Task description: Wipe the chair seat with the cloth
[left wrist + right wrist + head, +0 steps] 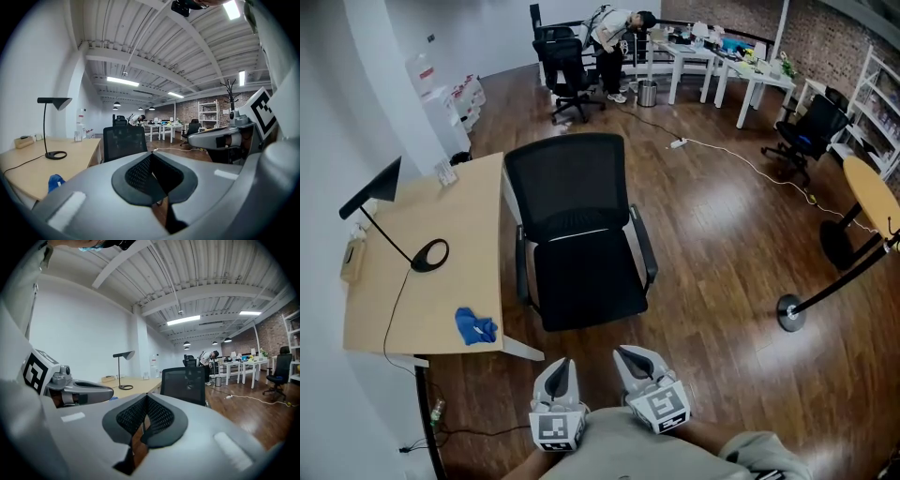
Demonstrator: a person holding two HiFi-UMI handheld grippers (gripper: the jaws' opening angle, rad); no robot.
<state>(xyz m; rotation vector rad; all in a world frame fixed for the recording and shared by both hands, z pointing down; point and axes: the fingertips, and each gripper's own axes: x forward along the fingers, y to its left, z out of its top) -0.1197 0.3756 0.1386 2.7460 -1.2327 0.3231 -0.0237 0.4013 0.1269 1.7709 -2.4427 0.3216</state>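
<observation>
Jaws are clenched empty on my left gripper (562, 367) and right gripper (628, 356): the cloth (475, 326) lies unfetched on the table (459, 216).

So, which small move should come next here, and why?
Probably open the left gripper and carry it toward the blue cloth on the desk. Both it and the right gripper are shut and empty. The cloth lies untouched near the desk's front edge, on the left gripper's side, and the chair seat cannot be wiped without it.
</observation>
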